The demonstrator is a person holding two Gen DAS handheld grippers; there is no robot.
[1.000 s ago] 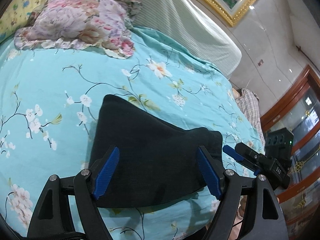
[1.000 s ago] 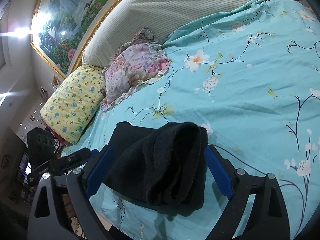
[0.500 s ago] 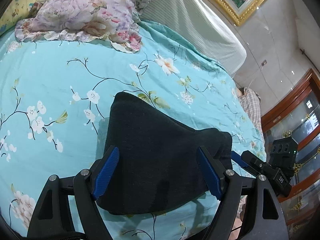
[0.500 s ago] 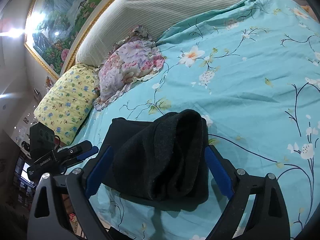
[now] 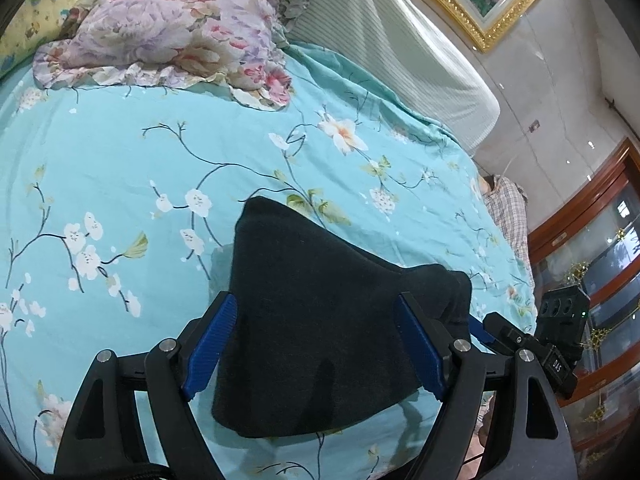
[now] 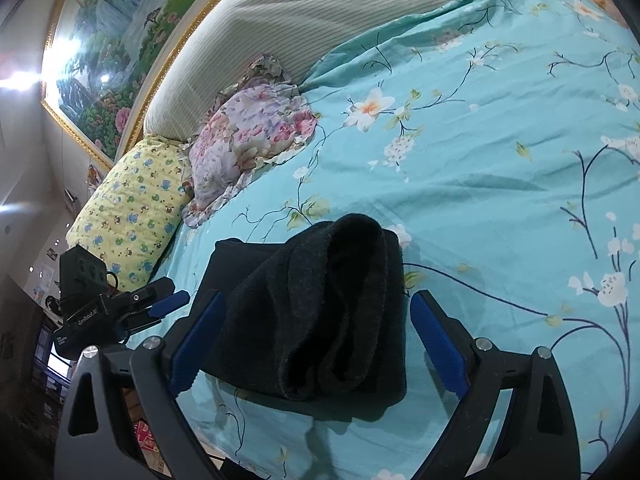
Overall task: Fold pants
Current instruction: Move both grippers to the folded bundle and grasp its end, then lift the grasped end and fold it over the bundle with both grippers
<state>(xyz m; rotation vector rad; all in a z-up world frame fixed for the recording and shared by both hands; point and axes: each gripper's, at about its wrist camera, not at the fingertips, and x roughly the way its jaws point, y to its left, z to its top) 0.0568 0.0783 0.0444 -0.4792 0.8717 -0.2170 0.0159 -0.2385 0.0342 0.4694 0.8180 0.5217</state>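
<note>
The black pants (image 5: 320, 312) lie folded in a thick bundle on the turquoise floral bedspread (image 5: 120, 160) near the bed's front edge. My left gripper (image 5: 316, 344) is open, its blue pads on either side of the bundle, just above it. My right gripper (image 6: 316, 340) is open too, straddling the bundle's rolled end (image 6: 332, 312). Neither grips the cloth. Each gripper shows in the other's view: the right one (image 5: 532, 352) at the bundle's right end, the left one (image 6: 120, 312) at its left end.
A pink floral pillow (image 5: 172, 32) and a yellow pillow (image 6: 124, 208) lie at the head of the bed by the striped headboard (image 5: 400, 48). A wooden glass cabinet (image 5: 592, 248) stands past the bed's right side. The bed's front edge is just below the grippers.
Both grippers have drawn back slightly from the bundle and tilted, so the pants sit a little farther down the views. The pants lie still and both stay open.
</note>
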